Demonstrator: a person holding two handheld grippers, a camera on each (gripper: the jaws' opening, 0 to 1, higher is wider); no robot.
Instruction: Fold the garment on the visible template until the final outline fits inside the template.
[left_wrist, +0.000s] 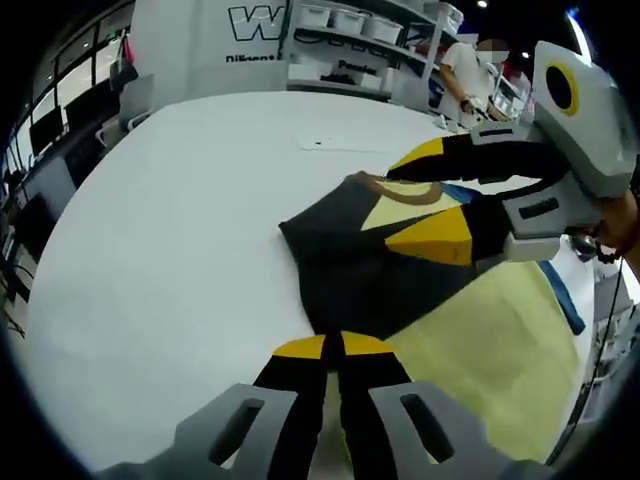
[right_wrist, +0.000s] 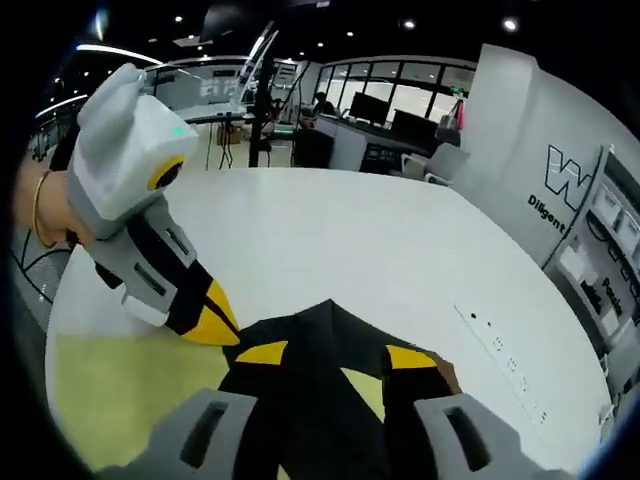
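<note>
- While the dark garment (left_wrist: 345, 255) lay bunched on the yellow template (left_wrist: 490, 350) on the white table (left_wrist: 170, 230), folding was judged partly done.
- Left gripper (left_wrist: 335, 347): jaws pinched on garment edge.
- Right gripper (right_wrist: 325, 354): jaws spread, nothing visibly held.
- Left to do: flattening within the outline.

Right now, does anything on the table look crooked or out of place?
Yes: the dark garment lies skewed, one corner reaching past the yellow template onto the bare white table. It is partly folded into an uneven shape. Nothing looks torn or spilled.
</note>
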